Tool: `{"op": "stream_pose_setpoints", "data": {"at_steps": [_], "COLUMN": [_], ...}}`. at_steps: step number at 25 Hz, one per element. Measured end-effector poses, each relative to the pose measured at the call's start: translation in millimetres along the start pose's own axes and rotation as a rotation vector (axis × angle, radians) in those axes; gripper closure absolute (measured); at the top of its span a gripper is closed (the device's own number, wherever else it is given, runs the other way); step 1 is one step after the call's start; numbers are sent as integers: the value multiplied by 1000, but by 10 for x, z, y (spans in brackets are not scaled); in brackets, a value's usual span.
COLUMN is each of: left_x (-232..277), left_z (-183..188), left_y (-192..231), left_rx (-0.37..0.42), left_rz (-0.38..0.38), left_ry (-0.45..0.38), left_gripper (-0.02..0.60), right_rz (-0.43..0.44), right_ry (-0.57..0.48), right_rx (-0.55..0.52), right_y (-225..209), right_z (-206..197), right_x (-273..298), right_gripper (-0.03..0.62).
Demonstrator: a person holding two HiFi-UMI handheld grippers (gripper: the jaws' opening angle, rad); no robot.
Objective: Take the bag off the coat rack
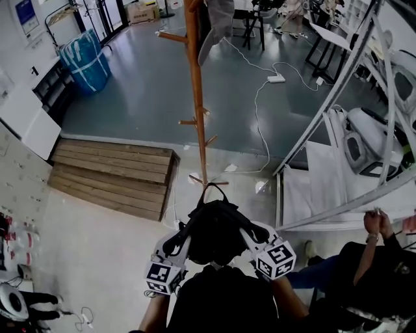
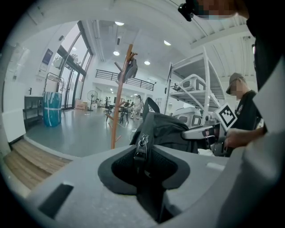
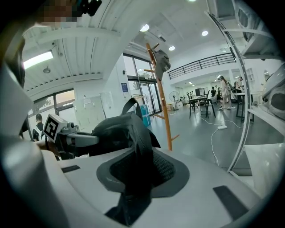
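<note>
1. Bag (image 1: 214, 231): black soft fabric, backpack-like, rumpled, with a thin carry loop (image 1: 213, 190) standing up at its top. In the left gripper view a metal zipper pull (image 2: 141, 147) hangs down the seam facing the camera.
2. The bag is off the coat rack (image 1: 195, 91). It hangs in the air in front of the person's chest, on the near side of the rack's foot and apart from the pole, above pale floor.
3. Coat rack: slim orange-brown wooden pole with short pegs, upright. A grey garment (image 1: 218, 19) hangs near its top.
4. Left gripper (image 1: 184, 237): on the bag's left side, jaws narrowed onto the zipper seam, with black fabric pinched between the dark pads.
5. Right gripper (image 1: 250, 233): on the bag's right side, jaws likewise narrowed on a fold of black fabric. The fold fills the gap and trails down toward the camera.
6. The bag spans between the two grippers, its bulk bulging forward past the jaw tips. Each gripper view shows the other gripper across the bag.
7. Both marker cubes sit nearer the person than the bag.
</note>
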State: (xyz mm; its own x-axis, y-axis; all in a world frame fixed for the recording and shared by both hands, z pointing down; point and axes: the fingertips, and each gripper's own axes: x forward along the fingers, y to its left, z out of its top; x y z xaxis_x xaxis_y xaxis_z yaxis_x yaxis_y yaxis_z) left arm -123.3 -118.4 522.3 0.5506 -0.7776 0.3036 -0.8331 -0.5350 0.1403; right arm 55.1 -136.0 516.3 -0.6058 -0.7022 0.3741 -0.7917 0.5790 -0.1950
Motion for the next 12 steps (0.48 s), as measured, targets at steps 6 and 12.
{"op": "stream_pose_setpoints", "data": {"at_steps": [6, 12], "left_x": [-35, -46], "left_z": [-65, -81], "left_y": [-159, -274], "left_rx": [-19, -22], "left_rz": [11, 13], "left_ry": [17, 18], "left_gripper": [488, 488], "right_rz": [15, 26], "right_ry": [3, 4], "right_rx": [4, 6], "right_y": [-1, -7], "right_z": [-87, -127], "right_x": [-146, -258], "right_gripper": [503, 503]}}
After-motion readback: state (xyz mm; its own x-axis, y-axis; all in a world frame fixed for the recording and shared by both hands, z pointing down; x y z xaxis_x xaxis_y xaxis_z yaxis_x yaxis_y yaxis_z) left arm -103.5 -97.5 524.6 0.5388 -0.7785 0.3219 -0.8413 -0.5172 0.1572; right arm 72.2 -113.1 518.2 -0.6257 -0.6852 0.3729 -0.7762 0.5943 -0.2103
